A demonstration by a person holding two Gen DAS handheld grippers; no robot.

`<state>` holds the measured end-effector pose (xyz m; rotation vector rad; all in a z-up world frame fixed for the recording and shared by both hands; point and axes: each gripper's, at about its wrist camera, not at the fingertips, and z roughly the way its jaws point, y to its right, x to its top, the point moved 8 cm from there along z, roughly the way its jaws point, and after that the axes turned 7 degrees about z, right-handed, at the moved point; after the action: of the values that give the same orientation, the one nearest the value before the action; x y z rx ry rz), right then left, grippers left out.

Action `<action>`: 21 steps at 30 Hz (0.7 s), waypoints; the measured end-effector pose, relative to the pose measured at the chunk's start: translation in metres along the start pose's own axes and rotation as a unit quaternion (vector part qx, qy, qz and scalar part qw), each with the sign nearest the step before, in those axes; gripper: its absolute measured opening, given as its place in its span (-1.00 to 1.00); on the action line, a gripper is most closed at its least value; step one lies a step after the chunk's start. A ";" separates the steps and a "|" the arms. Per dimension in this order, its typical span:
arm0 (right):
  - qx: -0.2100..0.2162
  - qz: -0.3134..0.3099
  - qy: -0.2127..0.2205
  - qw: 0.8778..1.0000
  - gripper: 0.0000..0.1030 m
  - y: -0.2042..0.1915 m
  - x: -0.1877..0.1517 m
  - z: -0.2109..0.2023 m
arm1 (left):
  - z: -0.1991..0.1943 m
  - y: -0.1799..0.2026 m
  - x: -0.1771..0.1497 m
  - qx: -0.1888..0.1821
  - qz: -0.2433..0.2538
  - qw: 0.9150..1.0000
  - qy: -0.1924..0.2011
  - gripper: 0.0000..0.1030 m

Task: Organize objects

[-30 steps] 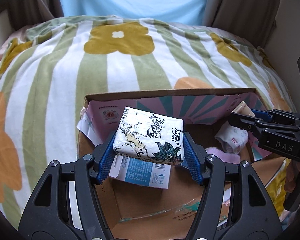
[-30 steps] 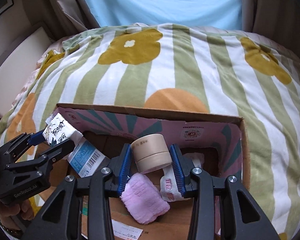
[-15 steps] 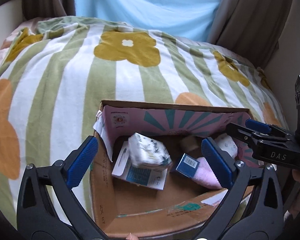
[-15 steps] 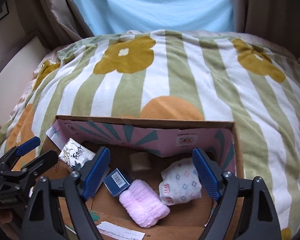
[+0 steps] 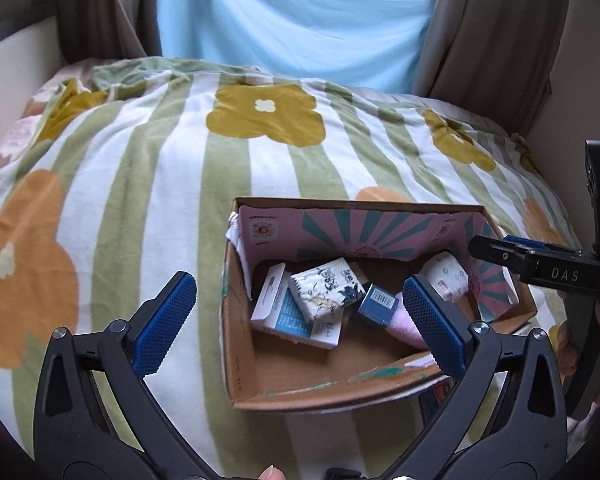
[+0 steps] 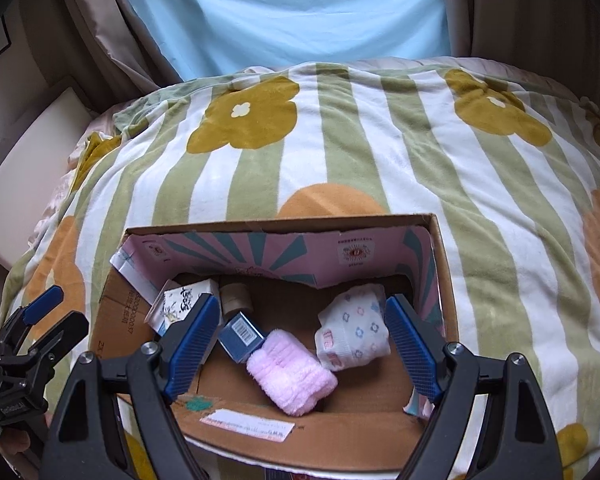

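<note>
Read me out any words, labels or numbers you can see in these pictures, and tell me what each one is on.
"DAS": on the black body of the right gripper, seen from the left wrist.
Barcode, digits too small: on the blue box.
Printed number: on the cardboard box inner flap, too blurred to trust.
White shipping label: blurred.
Tissue pack and white carton: print unreadable.
Left gripper lettering: unreadable.

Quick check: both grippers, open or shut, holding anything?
Left gripper: open, holding nothing, above the cardboard box.
Right gripper: open, holding nothing, above the same box.
</note>
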<state>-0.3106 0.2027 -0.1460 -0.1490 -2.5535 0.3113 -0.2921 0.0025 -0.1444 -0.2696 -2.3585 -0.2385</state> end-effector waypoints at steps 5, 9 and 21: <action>-0.011 -0.014 0.020 1.000 0.59 -0.003 -0.001 -0.022 | -0.024 0.001 -0.003 0.009 0.008 1.000 0.008 0.99; -0.050 -0.041 0.061 0.996 0.59 -0.011 -0.001 -0.055 | -0.055 0.005 0.002 0.014 0.006 0.999 0.032 0.99; -0.034 -0.099 0.173 0.979 0.59 -0.043 -0.070 -0.133 | -0.131 0.022 -0.041 0.057 0.010 0.993 0.102 1.00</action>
<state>-0.1812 0.1750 -0.0624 0.0249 -2.2110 0.1094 -0.1710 -0.0135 -0.0785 -0.2032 -2.1577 -0.1154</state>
